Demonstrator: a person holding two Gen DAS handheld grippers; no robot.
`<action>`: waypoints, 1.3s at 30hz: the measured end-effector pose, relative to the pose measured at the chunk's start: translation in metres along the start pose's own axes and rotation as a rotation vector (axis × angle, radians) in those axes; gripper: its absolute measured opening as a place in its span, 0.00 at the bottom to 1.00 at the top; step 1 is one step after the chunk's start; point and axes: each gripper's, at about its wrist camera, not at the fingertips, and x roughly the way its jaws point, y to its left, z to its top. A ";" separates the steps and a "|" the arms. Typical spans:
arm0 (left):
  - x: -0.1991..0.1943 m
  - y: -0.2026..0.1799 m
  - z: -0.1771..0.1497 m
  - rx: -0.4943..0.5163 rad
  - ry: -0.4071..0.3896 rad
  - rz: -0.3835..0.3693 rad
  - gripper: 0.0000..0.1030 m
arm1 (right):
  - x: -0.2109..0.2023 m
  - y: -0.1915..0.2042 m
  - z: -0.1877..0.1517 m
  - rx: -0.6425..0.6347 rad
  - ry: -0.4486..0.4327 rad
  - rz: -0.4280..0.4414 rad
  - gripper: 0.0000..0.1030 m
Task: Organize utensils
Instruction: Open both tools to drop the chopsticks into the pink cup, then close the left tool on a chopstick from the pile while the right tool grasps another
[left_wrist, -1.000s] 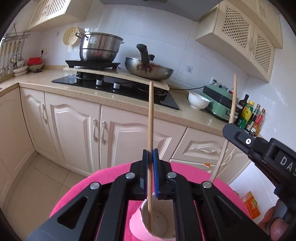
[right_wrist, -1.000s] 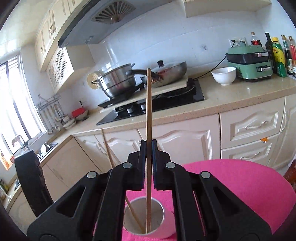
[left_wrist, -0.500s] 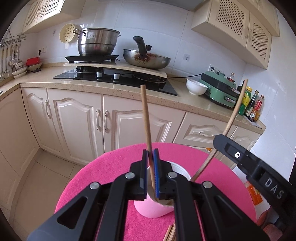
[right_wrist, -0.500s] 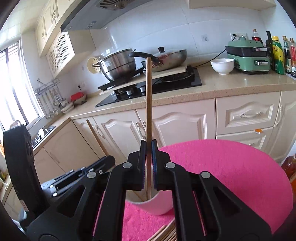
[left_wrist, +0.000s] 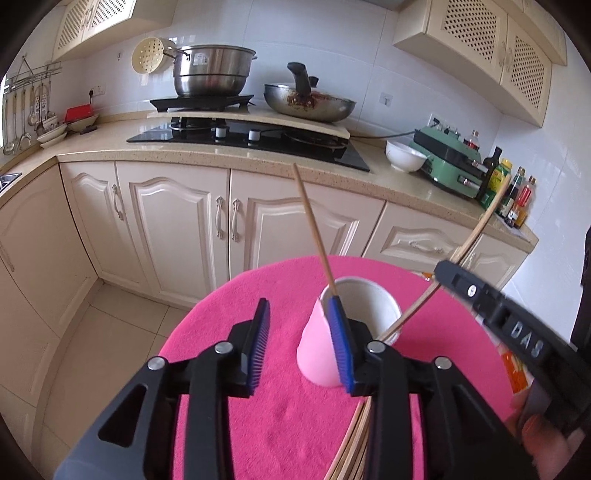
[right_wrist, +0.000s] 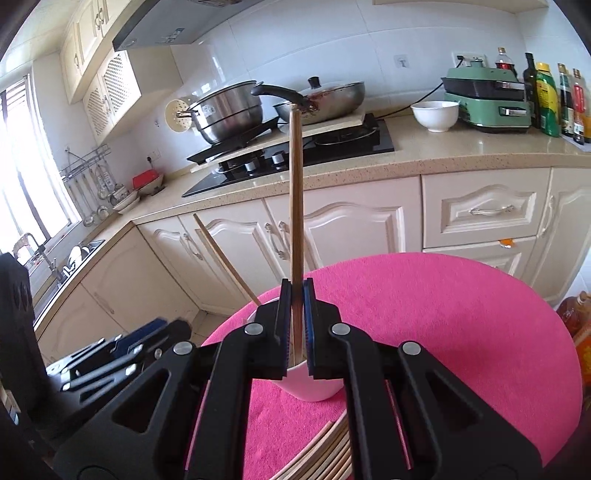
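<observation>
Your left gripper (left_wrist: 299, 343) hovers with fingers spread wide beside the white cup (left_wrist: 345, 332) on the pink desk (left_wrist: 258, 406), where one chopstick (left_wrist: 314, 229) leans, while your right gripper (right_wrist: 295, 325) pinches another chopstick (right_wrist: 295, 206) upright over it.

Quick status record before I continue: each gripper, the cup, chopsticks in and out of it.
left gripper: jaws open, empty, beside the cup
right gripper: jaws shut on upright chopstick, lower end in the cup
cup: upright on pink cloth
leaning chopstick: free in the cup
loose chopsticks: on cloth, near edge
</observation>
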 end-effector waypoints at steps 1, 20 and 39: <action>-0.001 0.001 -0.002 0.007 0.010 0.002 0.33 | -0.003 0.000 0.000 0.000 -0.002 -0.005 0.12; 0.040 -0.009 -0.097 0.149 0.448 -0.069 0.37 | -0.051 -0.043 -0.057 0.034 0.131 -0.174 0.48; 0.070 -0.041 -0.116 0.313 0.522 0.001 0.37 | -0.036 -0.062 -0.114 0.096 0.337 -0.193 0.48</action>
